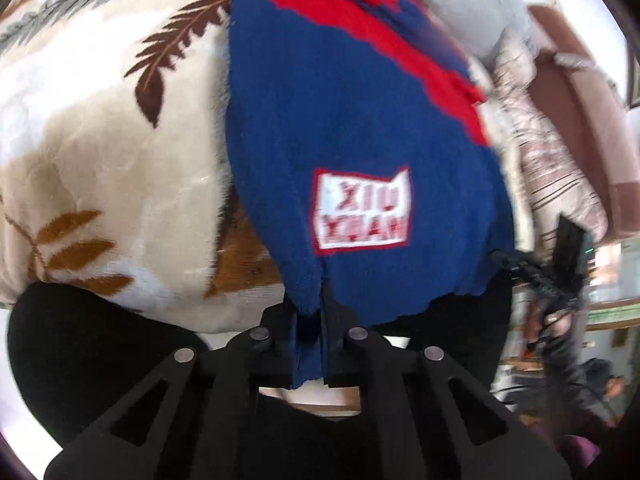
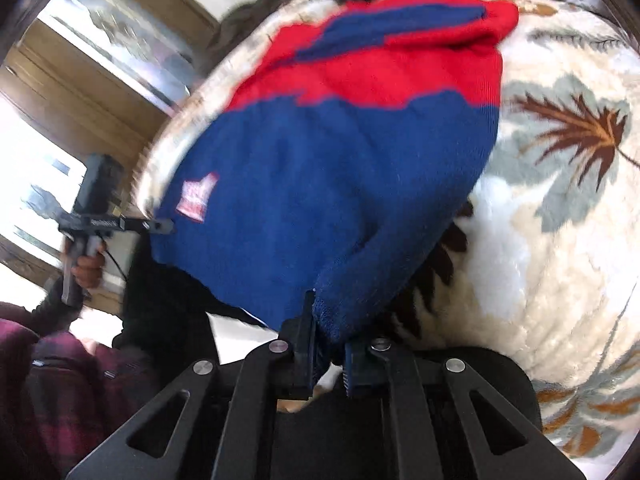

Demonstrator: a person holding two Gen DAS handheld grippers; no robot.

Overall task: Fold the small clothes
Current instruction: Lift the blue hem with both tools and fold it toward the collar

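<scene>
Left wrist view shows my left gripper (image 1: 310,344) and right gripper (image 2: 330,356) each clamped on the sweater's (image 1: 340,120) near hem, folding not yet begun.

The blue-and-red knitted sweater (image 1: 360,120) lies on the cream leaf-patterned plush blanket (image 1: 100,140), its near hem corners between the left gripper (image 1: 310,344) and right gripper (image 2: 330,354).

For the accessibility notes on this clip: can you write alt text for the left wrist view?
The left gripper is shut on the near hem of a blue and red knitted sweater, which bears a white patch with red letters. The sweater lies on a cream blanket printed with brown leaves; the right gripper meets its hem at the right.
</scene>
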